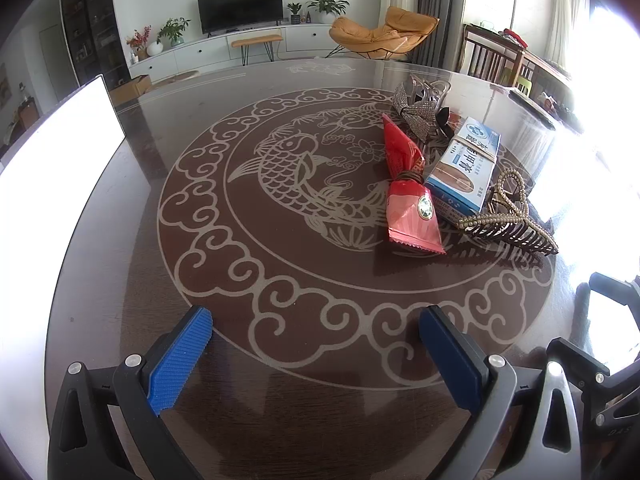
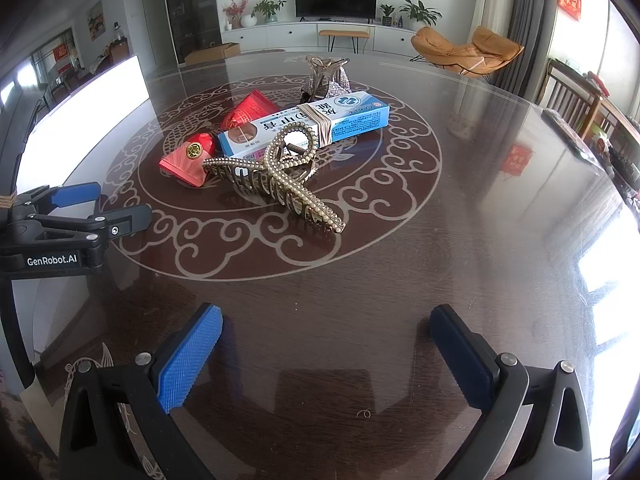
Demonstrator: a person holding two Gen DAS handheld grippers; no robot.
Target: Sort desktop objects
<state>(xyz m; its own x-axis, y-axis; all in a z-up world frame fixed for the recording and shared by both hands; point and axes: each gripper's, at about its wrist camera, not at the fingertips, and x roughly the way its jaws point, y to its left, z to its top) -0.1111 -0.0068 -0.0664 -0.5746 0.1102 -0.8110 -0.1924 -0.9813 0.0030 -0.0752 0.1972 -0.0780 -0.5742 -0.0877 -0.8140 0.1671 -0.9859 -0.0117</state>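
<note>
Clutter sits bunched at the centre of the round dark glass-topped table (image 2: 460, 240) with its pale fish-and-cloud pattern, and nothing is held yet. In the right wrist view the right gripper (image 2: 326, 338), at the bottom of the frame, has its blue-padded fingers wide apart over bare table. The left gripper (image 1: 316, 338) is likewise spread and empty in its own view; it also shows at the left edge of the right view.

The heap lies upper centre in the right view and centre right in the left view. A gold pearl-studded claw hair clip (image 2: 280, 176) is nearest, touching or overlapping a long blue-and-white cardboard box bound with a rubber band (image 2: 308, 124). Left of the box is a red foil snack packet cinched at its middle (image 2: 224, 140). Behind, a rhinestone-covered silver hair clip (image 2: 326, 78) stands close to the box's far side. A bright white panel (image 1: 60, 148) stands upright at the table's left edge.

Tangling seems the main hazard: the gold clip's open teeth could snag the rubber band or drag the box if lifted carelessly. Its curved, beaded arms may slip between flat pads. The glossy tabletop would likely let a nudged box or packet slide, scattering the pile. The crinkly foil could squirt out of a pinch taken near its loose ends.
</note>
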